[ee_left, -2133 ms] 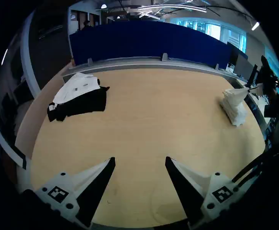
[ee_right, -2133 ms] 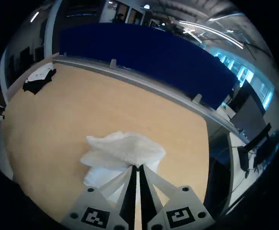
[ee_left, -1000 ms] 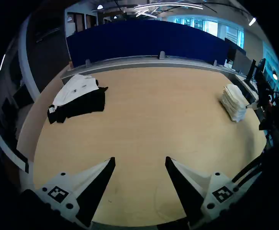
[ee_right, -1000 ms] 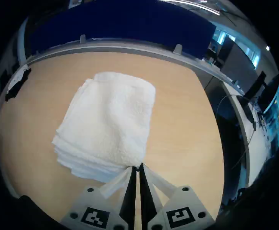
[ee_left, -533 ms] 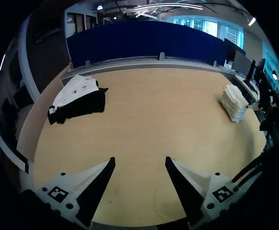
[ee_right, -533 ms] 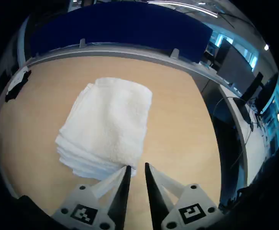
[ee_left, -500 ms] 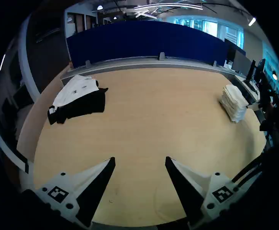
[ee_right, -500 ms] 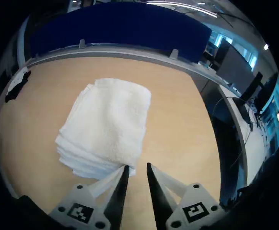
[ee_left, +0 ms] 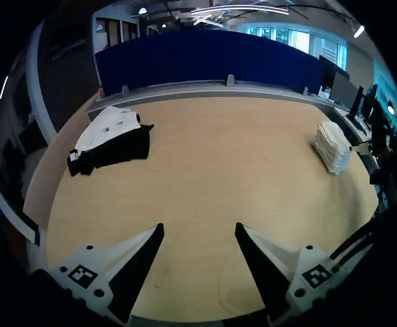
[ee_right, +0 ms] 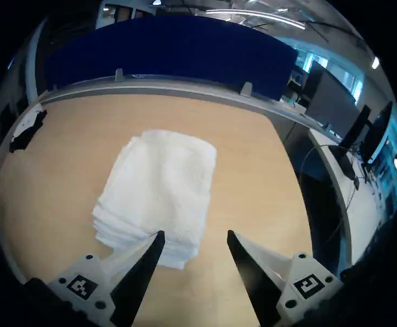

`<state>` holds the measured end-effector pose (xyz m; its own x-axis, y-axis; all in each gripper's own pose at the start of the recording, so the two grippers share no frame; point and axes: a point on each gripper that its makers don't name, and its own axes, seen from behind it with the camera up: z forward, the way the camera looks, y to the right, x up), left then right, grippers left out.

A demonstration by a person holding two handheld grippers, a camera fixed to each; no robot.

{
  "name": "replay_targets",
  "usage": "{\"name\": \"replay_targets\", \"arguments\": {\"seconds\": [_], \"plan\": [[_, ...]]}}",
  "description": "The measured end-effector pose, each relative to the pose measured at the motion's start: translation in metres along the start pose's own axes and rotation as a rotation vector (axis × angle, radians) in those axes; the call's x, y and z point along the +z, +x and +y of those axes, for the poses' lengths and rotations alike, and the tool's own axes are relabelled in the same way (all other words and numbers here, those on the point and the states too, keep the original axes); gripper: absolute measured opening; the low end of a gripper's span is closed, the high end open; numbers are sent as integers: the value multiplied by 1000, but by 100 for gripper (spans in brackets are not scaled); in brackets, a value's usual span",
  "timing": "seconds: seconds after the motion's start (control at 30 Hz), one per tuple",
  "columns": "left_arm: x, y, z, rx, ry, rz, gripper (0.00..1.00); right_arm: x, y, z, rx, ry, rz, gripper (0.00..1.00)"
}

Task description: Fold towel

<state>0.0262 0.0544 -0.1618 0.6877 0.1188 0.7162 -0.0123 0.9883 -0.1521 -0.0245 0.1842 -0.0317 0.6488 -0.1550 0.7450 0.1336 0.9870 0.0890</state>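
Right gripper view: the right gripper [ee_right: 195, 234] stands wide open and holds nothing. One finger covers the near corner of the folded white towel [ee_right: 160, 185] on the wooden table [ee_right: 253, 180]. Left gripper view: the left gripper [ee_left: 198, 226] gapes equally wide, empty, with the towel [ee_left: 332, 144] far off right.

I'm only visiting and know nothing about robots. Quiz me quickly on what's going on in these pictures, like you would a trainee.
1. True or false: the right hand-held gripper is clamped on the folded white towel.
2. In the left gripper view, the towel lies on the wooden table at the: A) far right, B) far left, C) centre.
3. Fill in: the left hand-held gripper is ____ and holds nothing.

Key: 1 false, its fingers stand apart; 2 A; 3 open.
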Motion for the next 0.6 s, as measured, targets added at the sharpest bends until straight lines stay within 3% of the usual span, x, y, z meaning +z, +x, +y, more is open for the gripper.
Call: {"name": "replay_targets", "arguments": {"seconds": [0.3,0.6], "plan": [[0,-4,-2,-1,8,-2,97,15,33,-43,35,75,52,88],[1,-4,-5,-10,12,-3,97,31,23,-67,28,106,22,89]]}}
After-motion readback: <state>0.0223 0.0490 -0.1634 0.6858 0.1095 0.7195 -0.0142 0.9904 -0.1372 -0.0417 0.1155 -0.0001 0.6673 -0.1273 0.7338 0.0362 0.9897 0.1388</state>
